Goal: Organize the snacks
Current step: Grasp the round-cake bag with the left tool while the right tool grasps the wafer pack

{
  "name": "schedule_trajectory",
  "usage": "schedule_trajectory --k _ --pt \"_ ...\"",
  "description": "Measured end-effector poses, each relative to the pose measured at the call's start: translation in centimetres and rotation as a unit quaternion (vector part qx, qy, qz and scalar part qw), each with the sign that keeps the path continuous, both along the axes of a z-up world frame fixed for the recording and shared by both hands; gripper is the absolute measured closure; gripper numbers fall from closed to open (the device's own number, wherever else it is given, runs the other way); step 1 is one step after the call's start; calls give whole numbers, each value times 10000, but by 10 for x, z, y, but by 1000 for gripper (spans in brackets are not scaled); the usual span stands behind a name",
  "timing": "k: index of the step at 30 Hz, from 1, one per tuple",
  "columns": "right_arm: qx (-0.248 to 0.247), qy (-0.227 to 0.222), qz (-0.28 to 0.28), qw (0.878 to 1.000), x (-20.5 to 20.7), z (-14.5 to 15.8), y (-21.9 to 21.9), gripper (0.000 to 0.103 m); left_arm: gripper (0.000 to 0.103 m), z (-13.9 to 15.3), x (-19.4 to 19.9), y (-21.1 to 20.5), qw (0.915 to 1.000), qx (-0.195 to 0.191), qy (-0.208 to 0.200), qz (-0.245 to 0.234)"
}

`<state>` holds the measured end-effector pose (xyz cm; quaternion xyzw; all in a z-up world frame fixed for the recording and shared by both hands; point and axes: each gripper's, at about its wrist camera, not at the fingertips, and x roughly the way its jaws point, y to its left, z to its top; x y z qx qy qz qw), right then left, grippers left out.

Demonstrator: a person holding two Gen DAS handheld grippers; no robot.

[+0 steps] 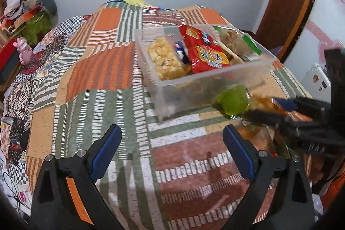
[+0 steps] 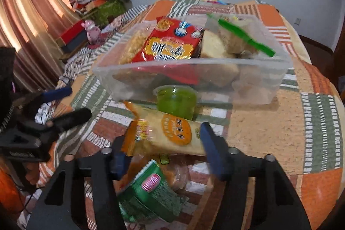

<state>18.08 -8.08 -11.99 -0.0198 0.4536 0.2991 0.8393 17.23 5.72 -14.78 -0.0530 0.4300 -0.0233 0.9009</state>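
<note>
A clear plastic bin (image 1: 215, 81) (image 2: 215, 61) on the patchwork bedspread holds a red snack bag (image 1: 204, 51) (image 2: 170, 44), a pack of yellow puffs (image 1: 166, 59) and a green-edged pack (image 2: 243, 38). A green jelly cup (image 2: 176, 100) (image 1: 232, 100) stands in front of the bin. My right gripper (image 2: 163, 139) (image 1: 278, 107) is shut on an orange-labelled snack pack (image 2: 170, 135), held just above the bed near the cup. A green packet (image 2: 148, 191) lies under it. My left gripper (image 1: 172, 143) is open and empty, left of the right one.
The patchwork bedspread (image 1: 103, 70) covers the bed. A pink toy (image 1: 24, 51) and red boxes (image 2: 73, 36) stand at the left side. Curtains (image 2: 28, 21) hang on the left. A brown door (image 1: 289, 5) is at the right.
</note>
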Motion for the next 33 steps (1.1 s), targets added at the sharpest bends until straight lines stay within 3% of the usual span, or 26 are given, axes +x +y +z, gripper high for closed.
schedule_trajectory --k 2,8,18,24,28,32,33 --pt "66 -92 -61 9999 -4 6 -8 66 7 0 -1 -6 10000 6 19 -96" --pt "92 -252 -292 9992 -13 17 -35 77 7 1 -6 -30 9990 -22 90 -433" --pt "-141 -26 -474 9988 -32 4 -74 81 7 -7 -6 -70 9963 -43 301 -802" --pt "-185 136 -482 9986 -39 3 -89 78 7 -16 3 -90 9942 172 443 -961" --pt "-72 -21 -593 9982 -39 13 -95 57 7 -28 9 -97 9937 205 562 -950" --pt "-21 -120 -589 9982 -32 16 -90 54 10 -36 14 -100 9939 139 536 -952" --pt "-100 -150 -573 9982 -30 14 -86 54 15 -36 13 -100 9940 102 515 -959"
